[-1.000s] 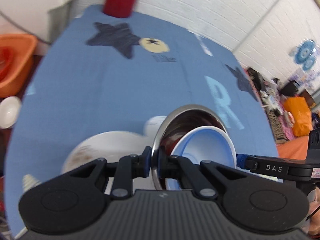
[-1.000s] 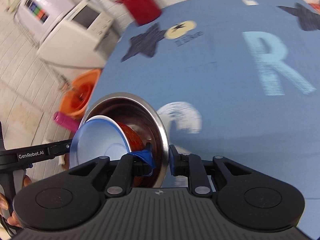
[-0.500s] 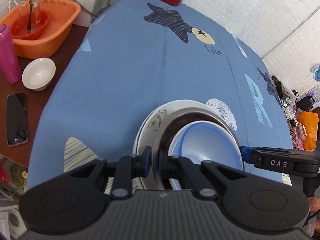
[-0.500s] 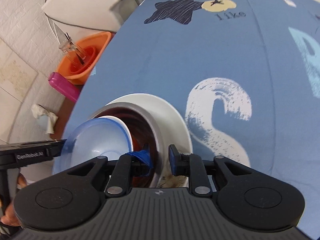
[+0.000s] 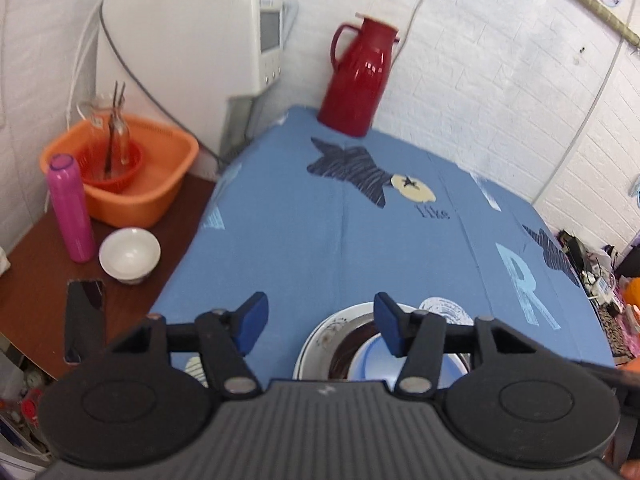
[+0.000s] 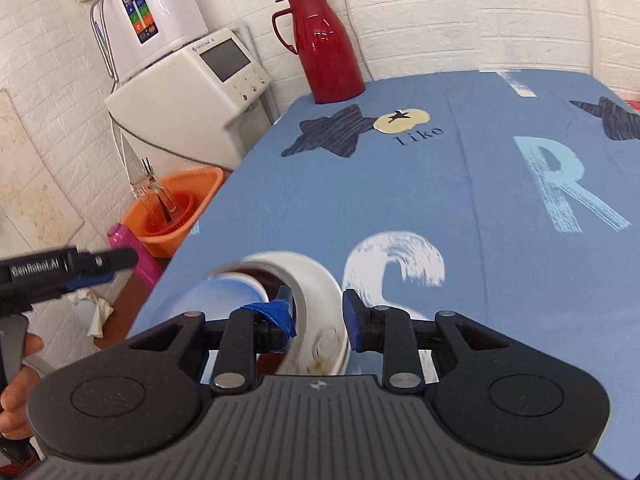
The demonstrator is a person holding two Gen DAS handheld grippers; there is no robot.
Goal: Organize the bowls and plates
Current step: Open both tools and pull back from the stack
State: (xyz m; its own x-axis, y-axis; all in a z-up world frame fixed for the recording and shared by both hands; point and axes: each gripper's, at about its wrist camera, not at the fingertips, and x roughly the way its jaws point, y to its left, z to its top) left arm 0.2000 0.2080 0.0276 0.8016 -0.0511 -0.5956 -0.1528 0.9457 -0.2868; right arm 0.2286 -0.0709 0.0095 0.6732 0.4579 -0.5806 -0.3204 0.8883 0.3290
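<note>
Basically, a nested stack sat near the front edge of the blue tablecloth (image 5: 320, 240), with both tools close above it.

1. Stack: blue bowl (image 6: 224, 296) inside a steel bowl (image 6: 276, 276), which sat on the white plate (image 6: 320, 304).
2. Left gripper (image 5: 318, 322) was spread wide and held nothing, with the stack's left rim just below its right finger.
3. Right gripper (image 6: 316, 314) was part open; its fingers straddled the stack's right edge, and contact was too blurred to tell.
4. Risk: if that gripper pulled away sideways, a finger could probably catch the rim and tip the bowls or drag the plate.
5. Only the left wrist view showed the small white bowl (image 5: 129, 254) and phone (image 5: 84, 326) on the brown side table (image 5: 24, 304).
6. Only the right wrist view showed a hand (image 6: 16, 396) on the left tool.
</note>
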